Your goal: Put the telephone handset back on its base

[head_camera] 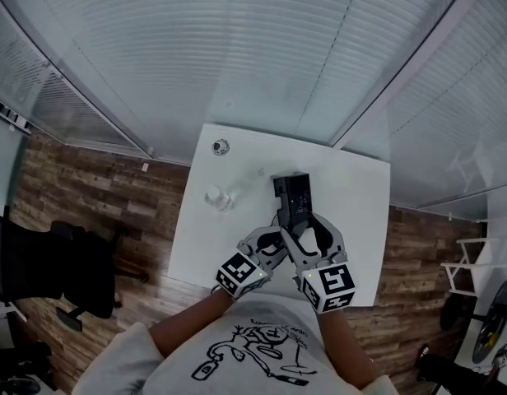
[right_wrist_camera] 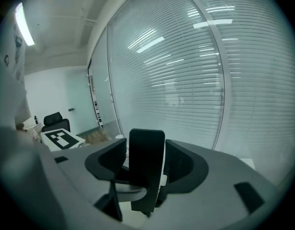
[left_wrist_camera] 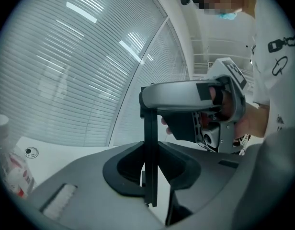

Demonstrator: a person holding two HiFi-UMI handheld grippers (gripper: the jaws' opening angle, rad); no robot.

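Note:
A black telephone (head_camera: 293,197) lies on the white table (head_camera: 356,196), a little past its middle. From above I cannot tell the handset apart from the base. My right gripper (head_camera: 308,225) is just short of the phone's near end. Its jaws stand apart with only white table showing between them. My left gripper (head_camera: 276,232) angles in from the left, its tip close to the phone's near left corner. How its jaws stand is hidden in both views. The left gripper view shows the right gripper's grey housing (left_wrist_camera: 186,94) close by. Neither gripper view shows the phone.
A clear bottle with a white cap (head_camera: 218,197) stands left of the phone, also in the left gripper view (left_wrist_camera: 13,169). A small round object (head_camera: 220,146) lies near the far left corner. Glass walls with blinds surround the table. A black chair (head_camera: 39,270) stands on the wooden floor at left.

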